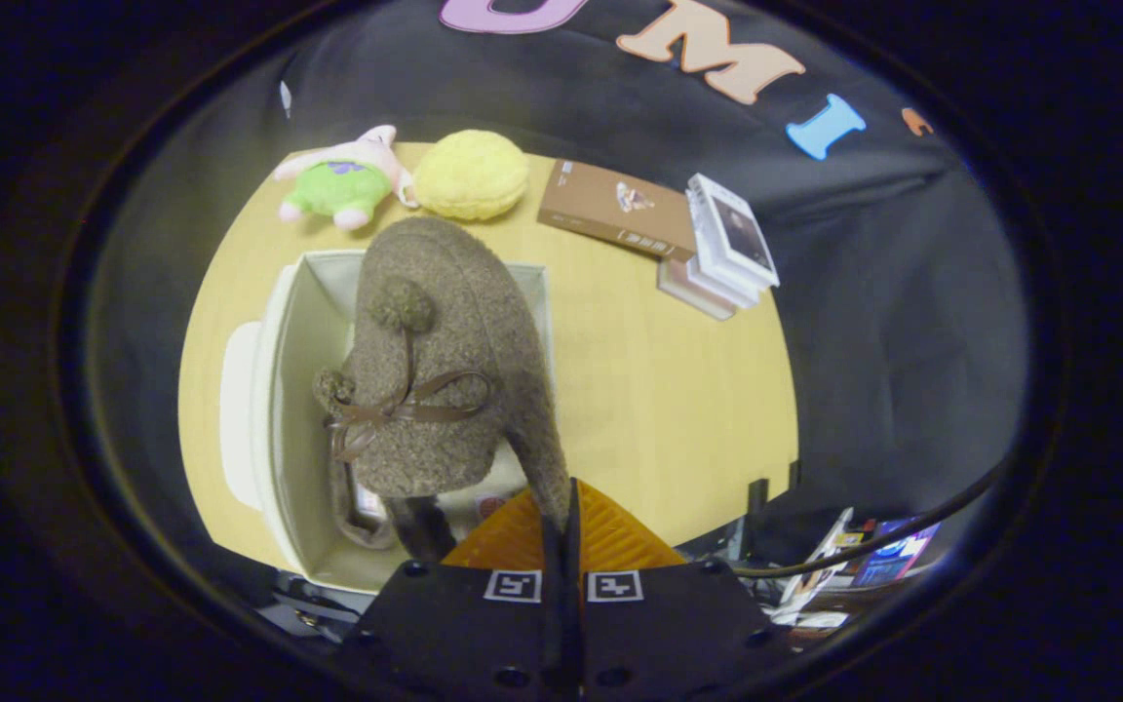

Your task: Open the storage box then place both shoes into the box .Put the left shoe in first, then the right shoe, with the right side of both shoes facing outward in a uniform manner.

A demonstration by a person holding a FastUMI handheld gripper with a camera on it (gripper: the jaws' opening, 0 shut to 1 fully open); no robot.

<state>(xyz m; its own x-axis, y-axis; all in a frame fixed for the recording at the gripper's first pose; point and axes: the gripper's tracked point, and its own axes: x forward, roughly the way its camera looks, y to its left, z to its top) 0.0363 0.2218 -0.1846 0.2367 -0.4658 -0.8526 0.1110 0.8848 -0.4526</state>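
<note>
Both fingers pinch a brown fuzzy shoe by its edge above the open storage box; no writing is legible.

The storage box is sitting open on the worktop, toward its left edge, with its lid lying just beside it on the left. A shoe is hanging over the box, its heel edge pinched between the closed jaws of the gripper. Another shoe is lying inside the box, under the held one. Along the far edge, a plush toy is lying at the left, and a round cushion is touching it on the right. Further right, a flat box is lying near a stack of books at the far right corner.
</note>
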